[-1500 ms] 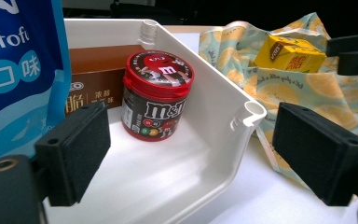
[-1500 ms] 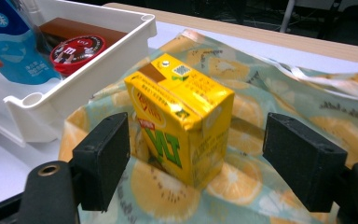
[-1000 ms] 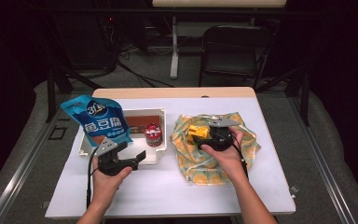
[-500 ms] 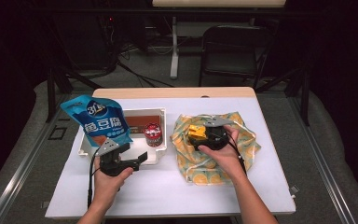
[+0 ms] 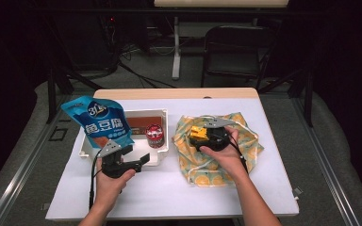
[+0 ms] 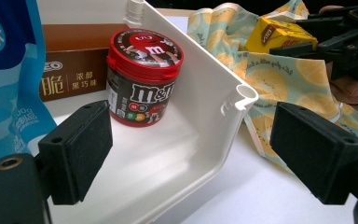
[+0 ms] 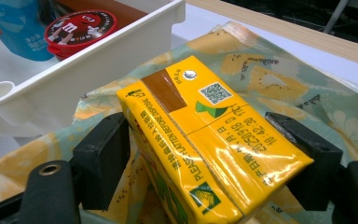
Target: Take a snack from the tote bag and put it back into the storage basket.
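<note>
Table: white surface [image 5: 169, 188] with a wooden far edge; bin at the left, cloth bag at the right.
White bin: open-topped white plastic bin [image 5: 162, 123]; its near rounded corner sits between the left gripper's jaws in the left gripper view.
Bin contents, jar: M&M's jar [image 6: 142, 77] with red lid, upright on the bin floor by the right wall; seen from above at [image 5: 154, 135].
Bin contents, box: brown chocolate box [image 6: 70, 70], standing behind the jar along the far side.
Bin contents, pouch: blue snack pouch [image 5: 101, 122], upright at the bin's left end, its top well above the rim.
Cloth bag: lemon-print fabric bag [image 5: 235, 141], lying crumpled just right of the bin, close to its wall.
Bag contents: yellow drink carton [image 7: 209, 140], lying tilted on the bag's fabric; whether it is inside the opening cannot be told.
Left gripper: left gripper [image 6: 191, 154], jaws spread wide, nothing between the pads but the bin corner, not gripped; held low at the bin's near right corner.
Right gripper: right gripper [image 7: 209, 161], jaws closed against both long sides of the carton, over the bag.
</note>
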The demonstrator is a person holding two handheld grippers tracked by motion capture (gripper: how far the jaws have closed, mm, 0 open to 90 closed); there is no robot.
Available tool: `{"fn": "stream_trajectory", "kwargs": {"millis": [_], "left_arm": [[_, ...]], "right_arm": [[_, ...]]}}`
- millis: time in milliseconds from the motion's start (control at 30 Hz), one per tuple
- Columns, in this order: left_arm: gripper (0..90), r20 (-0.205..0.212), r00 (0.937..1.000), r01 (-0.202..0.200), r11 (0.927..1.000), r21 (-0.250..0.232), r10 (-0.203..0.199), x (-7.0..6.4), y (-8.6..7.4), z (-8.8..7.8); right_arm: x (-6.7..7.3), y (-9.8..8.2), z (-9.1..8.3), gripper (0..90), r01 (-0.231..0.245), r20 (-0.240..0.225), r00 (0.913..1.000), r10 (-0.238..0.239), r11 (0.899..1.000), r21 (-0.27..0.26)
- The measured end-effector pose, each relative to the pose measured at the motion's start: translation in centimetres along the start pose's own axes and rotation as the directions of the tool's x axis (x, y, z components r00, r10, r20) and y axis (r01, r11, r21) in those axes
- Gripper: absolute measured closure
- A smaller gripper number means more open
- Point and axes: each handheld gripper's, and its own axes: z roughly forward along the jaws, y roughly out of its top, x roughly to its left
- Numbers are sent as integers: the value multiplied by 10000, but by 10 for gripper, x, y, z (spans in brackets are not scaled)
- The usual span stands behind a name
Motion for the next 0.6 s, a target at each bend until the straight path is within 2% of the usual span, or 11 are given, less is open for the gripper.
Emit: {"fn": "stream_trajectory", "kwargs": {"millis": [200, 267, 300, 367, 500, 567, 600], "left_arm": [[142, -25, 10000, -13, 10000, -17, 13, 0, 0, 0], [144, -34, 10000, -21, 10000, -6, 20, 0, 0, 0], [144, -48, 10000, -25, 10000, 1, 25, -1, 0, 0], [145, -45, 10000, -44, 10000, 24, 44, -1, 0, 0], [145, -35, 10000, -65, 10000, 6, 65, -2, 0, 2], [145, -37, 10000, -84, 10000, 20, 84, -2, -1, 2], [145, -27, 10000, -73, 10000, 14, 73, -2, -1, 2]], "right_arm": [[3, -3, -2, 268, 160, 134, 9998, -161, 9999, 21], [4, -5, -6, 453, 251, 262, 9993, -249, 9996, -84], [4, -6, -8, 485, 149, 16, 9999, -149, 9997, -201], [6, -8, -8, 488, 237, 86, 9997, -235, 9995, -227], [8, -7, -7, 484, 96, 219, 9997, -90, 9995, -297], [8, -6, -5, 453, 74, 224, 9997, -67, 9994, -330], [7, -6, -3, 408, 14, 231, 9997, -7, 9996, -279]]}}
